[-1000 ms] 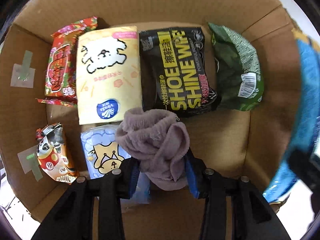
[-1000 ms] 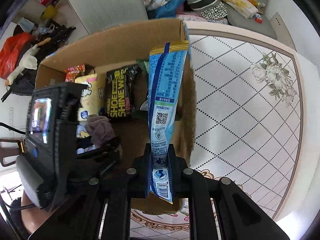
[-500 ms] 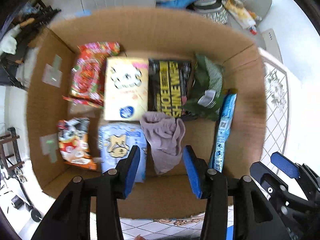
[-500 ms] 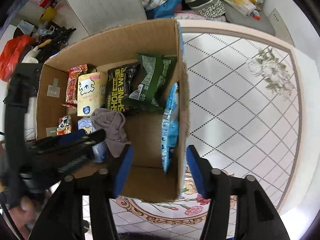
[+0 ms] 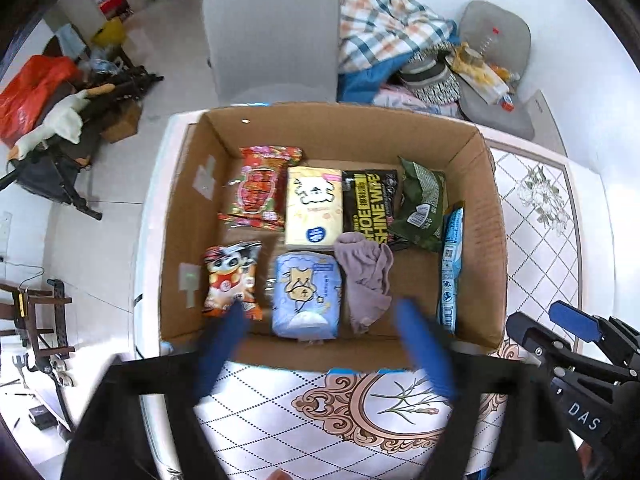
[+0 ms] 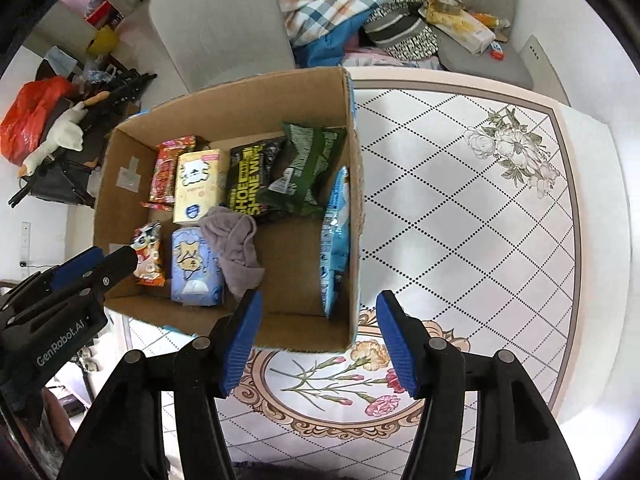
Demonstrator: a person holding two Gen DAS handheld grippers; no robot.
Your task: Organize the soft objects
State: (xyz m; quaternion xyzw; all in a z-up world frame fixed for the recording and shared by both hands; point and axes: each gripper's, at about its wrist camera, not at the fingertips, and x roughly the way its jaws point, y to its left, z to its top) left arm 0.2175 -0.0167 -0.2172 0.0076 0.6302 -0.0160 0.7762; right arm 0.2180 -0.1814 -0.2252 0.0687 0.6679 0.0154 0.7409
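A cardboard box (image 5: 328,124) (image 6: 352,200) stands on the patterned table. Inside lie a grey-mauve sock (image 5: 366,278) (image 6: 236,246), a blue tissue pack (image 5: 306,294) (image 6: 192,266), a yellow tissue pack (image 5: 314,206), a black shoe-wipe pack (image 5: 368,202), a green packet (image 5: 422,204) (image 6: 304,168), red snack bags (image 5: 260,190) and a blue pouch (image 5: 450,272) (image 6: 336,236) upright against the right wall. My left gripper (image 5: 324,344) is open and empty, above the box's near edge. My right gripper (image 6: 320,336) is open and empty, near the box's front right corner.
The table (image 6: 480,208) has a diamond and floral cloth, bare right of the box. A grey chair (image 5: 272,36) stands behind the box. Clothes and clutter (image 5: 392,40) pile on a second seat. Bags and a stand (image 5: 52,96) sit on the floor at left.
My left gripper let go of the sock and pulled up and back. My right gripper released the blue pouch against the box's right wall and withdrew.
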